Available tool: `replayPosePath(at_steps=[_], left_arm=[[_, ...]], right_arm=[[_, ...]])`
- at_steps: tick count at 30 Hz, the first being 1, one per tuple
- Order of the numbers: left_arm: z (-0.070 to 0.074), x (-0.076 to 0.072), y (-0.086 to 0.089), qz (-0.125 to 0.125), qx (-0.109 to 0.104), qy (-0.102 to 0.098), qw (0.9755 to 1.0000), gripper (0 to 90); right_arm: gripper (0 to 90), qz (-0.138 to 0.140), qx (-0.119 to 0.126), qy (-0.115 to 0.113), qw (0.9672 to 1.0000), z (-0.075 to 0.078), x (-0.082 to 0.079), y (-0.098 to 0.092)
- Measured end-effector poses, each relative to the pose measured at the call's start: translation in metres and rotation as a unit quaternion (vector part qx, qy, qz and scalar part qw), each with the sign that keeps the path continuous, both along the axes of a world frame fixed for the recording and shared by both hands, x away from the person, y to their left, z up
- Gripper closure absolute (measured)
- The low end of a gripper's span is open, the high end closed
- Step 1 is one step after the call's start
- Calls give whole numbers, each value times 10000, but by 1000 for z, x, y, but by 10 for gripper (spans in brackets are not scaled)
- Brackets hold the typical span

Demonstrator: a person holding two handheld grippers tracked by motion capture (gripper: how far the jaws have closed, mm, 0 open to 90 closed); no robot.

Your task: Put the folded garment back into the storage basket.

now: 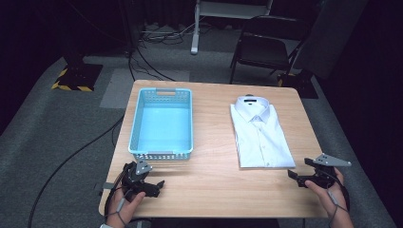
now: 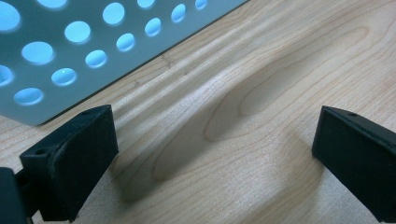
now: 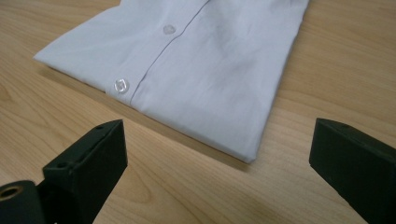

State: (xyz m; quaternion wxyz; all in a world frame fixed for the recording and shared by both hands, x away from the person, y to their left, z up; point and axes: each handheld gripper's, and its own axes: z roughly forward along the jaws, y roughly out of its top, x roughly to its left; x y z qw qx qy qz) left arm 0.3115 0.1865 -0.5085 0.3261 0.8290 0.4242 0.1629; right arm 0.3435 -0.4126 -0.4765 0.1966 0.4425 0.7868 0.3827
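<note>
A folded white shirt [image 1: 260,130] lies on the right half of the wooden table [image 1: 214,185], collar away from me. A light blue perforated basket [image 1: 162,124] stands empty on the left half. My left gripper [image 1: 153,186] rests near the table's front left, just in front of the basket, open over bare wood. In the left gripper view the basket wall [image 2: 60,51] fills the upper left. My right gripper [image 1: 297,176] sits at the front right, open, just short of the shirt's near right corner [image 3: 196,88].
A black folding chair [image 1: 266,47] and a white stand base [image 1: 195,47] are on the floor beyond the table. Cables run across the grey carpet at the left. Bare wood lies between the basket and the shirt and along the front edge.
</note>
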Motion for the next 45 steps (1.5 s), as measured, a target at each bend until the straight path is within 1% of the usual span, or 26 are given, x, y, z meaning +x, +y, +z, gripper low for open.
replayPosePath(at_steps=[3,9,17,19,25,29,31,32,34,36,37,41,42,45], left_arm=[[0,0,0,0,0,0,10000,2],[0,0,0,-1,1,0,10000,2],[0,0,0,-4,4,-1,10000,3],[0,0,0,-1,2,-1,10000,3],[0,0,0,0,3,-2,10000,2],[0,0,0,-1,3,-2,10000,2],[0,0,0,-1,3,-1,10000,2],[0,0,0,-1,3,-1,10000,2],[0,0,0,-1,3,-2,10000,2],[0,0,0,-1,3,-2,10000,3],[0,0,0,0,3,-1,10000,2],[0,0,0,-1,3,0,10000,2],[0,0,0,11,2,-4,10000,2],[0,1,-1,17,-5,-5,10000,2]], right_arm=[[43,-43,42,-27,10000,8,1,0],[47,-56,5,-24,10000,15,4,-1],[54,-105,7,-80,9999,31,7,-1],[53,-100,19,-86,9999,33,8,-1],[54,-67,-12,-178,9998,43,12,0],[53,-95,58,-205,9997,48,15,1],[53,-118,28,-216,9997,50,15,1],[53,-131,-74,-225,9996,53,16,3],[54,-131,-74,-225,9996,53,16,3],[53,-132,-93,-270,9995,61,21,6],[54,-117,-66,-288,9995,63,23,7],[54,-135,-51,-323,9994,67,26,8],[55,-131,-42,-323,9994,70,29,10],[56,-116,-33,-330,9994,74,33,12]])
